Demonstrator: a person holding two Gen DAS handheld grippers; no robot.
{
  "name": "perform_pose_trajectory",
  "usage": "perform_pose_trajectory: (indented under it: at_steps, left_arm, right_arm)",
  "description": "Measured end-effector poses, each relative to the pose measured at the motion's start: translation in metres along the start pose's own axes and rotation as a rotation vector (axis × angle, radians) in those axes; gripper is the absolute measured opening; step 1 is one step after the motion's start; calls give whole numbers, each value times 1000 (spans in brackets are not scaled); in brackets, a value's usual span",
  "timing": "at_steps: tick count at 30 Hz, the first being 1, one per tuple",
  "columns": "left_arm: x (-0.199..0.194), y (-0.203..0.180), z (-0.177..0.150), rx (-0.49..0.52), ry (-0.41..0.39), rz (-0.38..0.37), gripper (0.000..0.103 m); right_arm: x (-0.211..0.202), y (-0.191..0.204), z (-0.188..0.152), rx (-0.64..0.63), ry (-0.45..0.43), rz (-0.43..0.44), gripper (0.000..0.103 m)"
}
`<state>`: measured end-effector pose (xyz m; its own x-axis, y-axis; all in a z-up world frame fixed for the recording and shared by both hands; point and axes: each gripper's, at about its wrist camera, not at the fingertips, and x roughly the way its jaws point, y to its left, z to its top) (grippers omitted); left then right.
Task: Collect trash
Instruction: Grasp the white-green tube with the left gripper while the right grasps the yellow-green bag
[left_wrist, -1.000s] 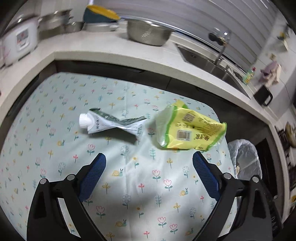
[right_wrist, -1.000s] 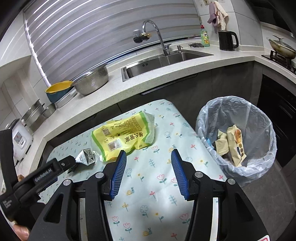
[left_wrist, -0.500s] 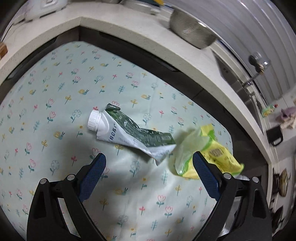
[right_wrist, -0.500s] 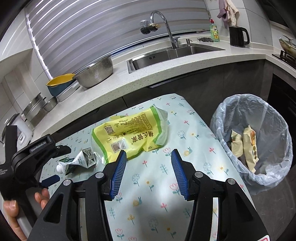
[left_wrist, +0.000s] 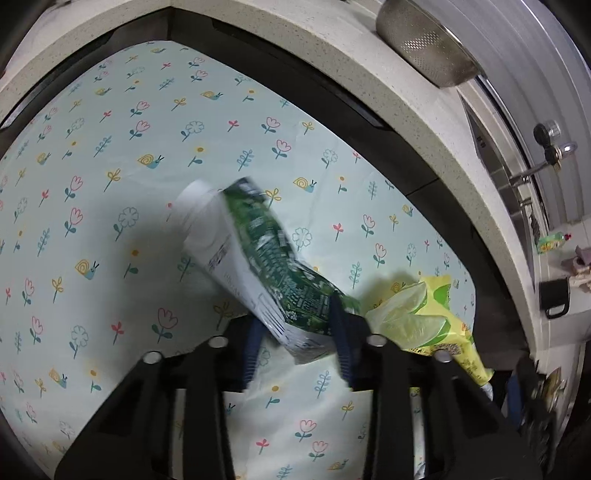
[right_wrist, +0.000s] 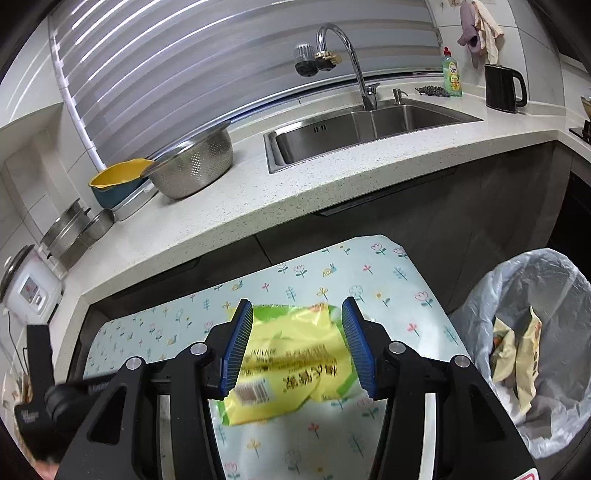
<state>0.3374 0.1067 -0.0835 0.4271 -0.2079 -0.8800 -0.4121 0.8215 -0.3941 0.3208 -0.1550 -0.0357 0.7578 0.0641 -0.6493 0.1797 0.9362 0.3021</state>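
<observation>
Your left gripper (left_wrist: 295, 341) is closing on the flattened green-and-white carton (left_wrist: 258, 266), lying mid-bench on the floral cloth (left_wrist: 110, 147). Your right gripper (right_wrist: 295, 343) stands half open astride the crumpled yellow plastic bag (right_wrist: 291, 365) near the bench's right edge, pads not touching it.

Glossy plastic yellow wrapper (right_wrist: 291, 354), creased printed carton (left_wrist: 258, 266), matt patterned tablecloth (left_wrist: 110, 221), speckled stone counter (right_wrist: 295, 192).

Yellow snack bag (right_wrist: 291, 362) between right gripper (right_wrist: 297, 343) fingers: barcode, Chinese characters, blurred, unreadable. Carton (left_wrist: 258, 266) print illegible.
</observation>
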Motion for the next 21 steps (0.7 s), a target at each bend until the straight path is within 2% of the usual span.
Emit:
perform_pose_trajectory:
  at_steps: [1,5,13,21]
  left_arm:
    - [0,0,0,12,-2,2,20]
    - [-5,0,-6,92,0,1,11]
    - [-17,-5,-30,231,-8,27,10]
    - [-29,-15,-72,339,1,19,10]
  right_arm:
    - [7,1,2,-6,10,-7,49]
    - [27,2,-1,-29,76,-27,49]
    - [8,-5,-45,-33,144,-30,49]
    - [-26,-16,-93,4,190,-25,49]
